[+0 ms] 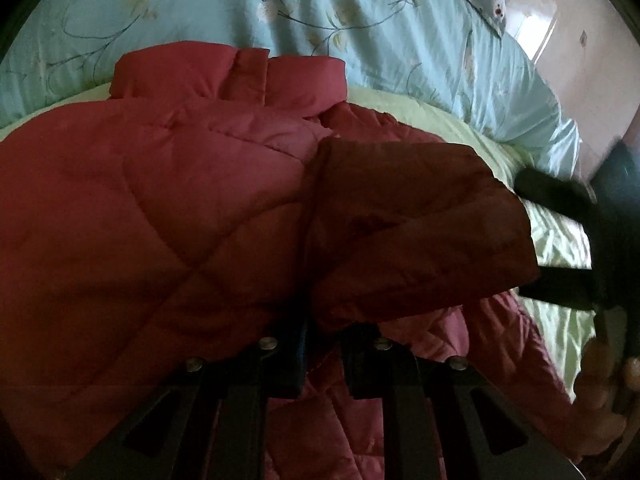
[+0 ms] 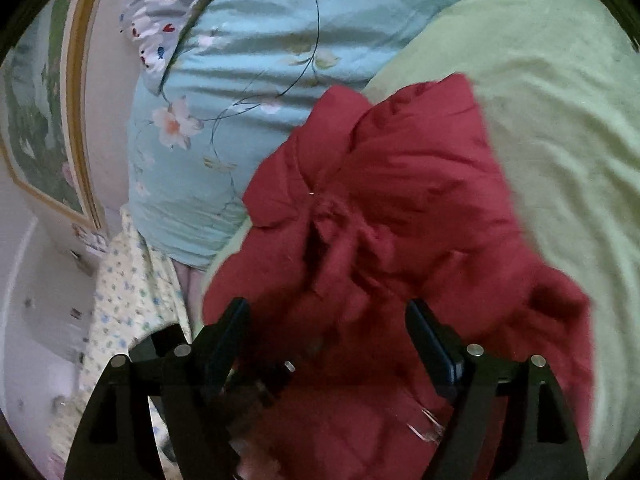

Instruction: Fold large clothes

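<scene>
A red quilted puffer jacket (image 1: 160,200) lies on the pale green sheet (image 1: 560,240), collar toward the far side. My left gripper (image 1: 324,344) is shut on a fold of the jacket, a sleeve or flap (image 1: 420,220) that drapes over its fingers. In the right wrist view a bunched part of the jacket (image 2: 392,200) lies under my right gripper (image 2: 328,320), whose jaws stand wide apart just above the cloth. The right gripper also shows as a dark shape at the right edge of the left wrist view (image 1: 580,240).
A light blue floral quilt (image 1: 320,12) is heaped behind the jacket. A patterned pillow (image 2: 160,20) lies at the bed's far end. A framed picture (image 2: 44,120) hangs on the wall. A floral bed skirt (image 2: 128,300) hangs at the bed's edge.
</scene>
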Demonstrator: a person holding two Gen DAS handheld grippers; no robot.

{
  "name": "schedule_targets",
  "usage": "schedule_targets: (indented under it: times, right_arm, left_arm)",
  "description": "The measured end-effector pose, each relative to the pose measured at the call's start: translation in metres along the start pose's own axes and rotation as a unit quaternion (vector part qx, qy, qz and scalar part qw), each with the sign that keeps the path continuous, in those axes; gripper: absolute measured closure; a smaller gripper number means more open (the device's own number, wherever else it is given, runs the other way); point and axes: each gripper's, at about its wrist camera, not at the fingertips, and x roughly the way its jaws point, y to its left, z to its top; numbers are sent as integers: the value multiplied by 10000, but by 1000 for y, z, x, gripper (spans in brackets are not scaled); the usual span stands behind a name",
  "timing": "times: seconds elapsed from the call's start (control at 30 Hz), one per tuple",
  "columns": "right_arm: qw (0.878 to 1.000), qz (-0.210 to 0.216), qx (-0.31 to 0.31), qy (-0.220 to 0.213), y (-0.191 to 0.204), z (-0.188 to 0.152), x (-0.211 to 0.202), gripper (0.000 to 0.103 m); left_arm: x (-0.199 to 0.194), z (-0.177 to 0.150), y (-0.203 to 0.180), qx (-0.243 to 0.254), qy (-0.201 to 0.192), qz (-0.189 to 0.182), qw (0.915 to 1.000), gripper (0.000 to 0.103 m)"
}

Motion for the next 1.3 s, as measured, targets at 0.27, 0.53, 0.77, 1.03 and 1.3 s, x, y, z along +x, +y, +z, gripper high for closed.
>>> schedule_targets:
  times: [0.27, 0.53, 0.77, 1.03, 1.3]
  right_arm:
    - [9986, -424, -108, 285, 5, 8, 33, 86]
    - [9925, -882, -851, -20, 17, 7, 6, 93]
    - [9834, -1292, -1270, -95, 22, 14, 0, 93]
    - [9665, -2078, -1485, -257, 24, 7, 2, 64]
    - [9346, -2180, -2776, -432, 87, -28, 15, 56]
  left_arm:
    - [-9, -2, 2, -77, 131, -258, 9996, 72]
    - [-78, 8, 41, -238, -633, -211, 9975, 39]
    - [-79, 47, 99, -810, -708, 324, 9937, 48]
    - [-16, 47, 123, -861, -119, 612, 9943, 66]
    - [-22, 37, 118, -753, -151, 767, 9941, 66]
